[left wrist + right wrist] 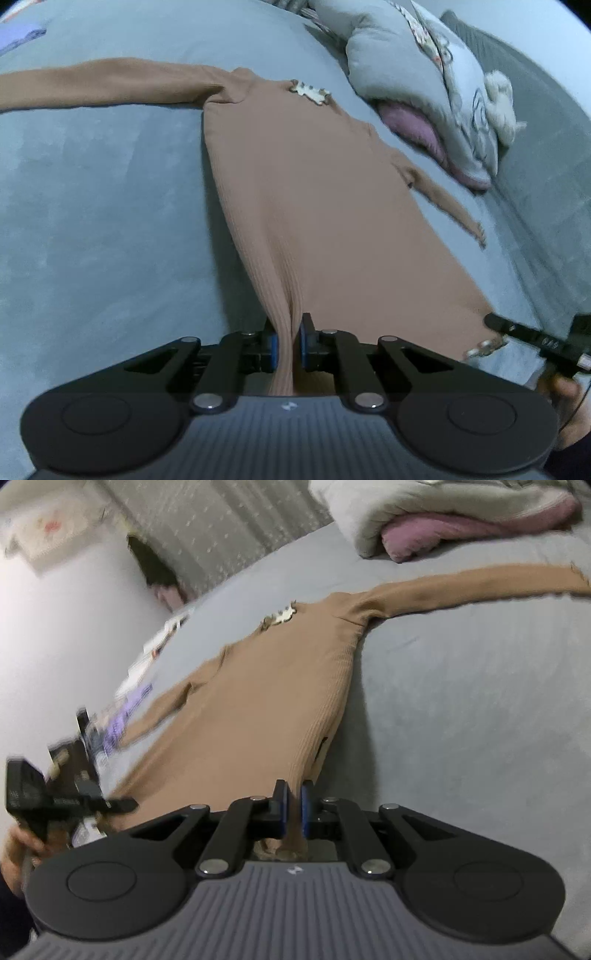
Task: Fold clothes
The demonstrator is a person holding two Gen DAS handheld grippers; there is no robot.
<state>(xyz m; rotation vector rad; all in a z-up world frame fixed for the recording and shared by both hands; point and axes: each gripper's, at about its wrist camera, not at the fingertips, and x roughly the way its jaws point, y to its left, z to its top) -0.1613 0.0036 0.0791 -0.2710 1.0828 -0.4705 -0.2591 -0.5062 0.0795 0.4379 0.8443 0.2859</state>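
A long tan ribbed knit garment (295, 184) with long sleeves lies stretched out on a grey-blue bed (92, 203). A pale trim (310, 90) sits at its neckline. My left gripper (287, 332) is shut on a bunched fold at the hem's left corner. In the right wrist view the same tan garment (258, 694) runs away from me, and my right gripper (293, 805) is shut on the hem's right corner. The right gripper (495, 323) also shows at the hem's far corner in the left wrist view. The left gripper (127, 805) appears at the left of the right wrist view.
A folded grey and pink quilt (424, 92) lies at the head of the bed, with a small white plush toy (500, 99) on it. A grey headboard (535, 166) runs along the right. Papers and small items (147, 664) line the bed's left edge by a white wall (66, 627).
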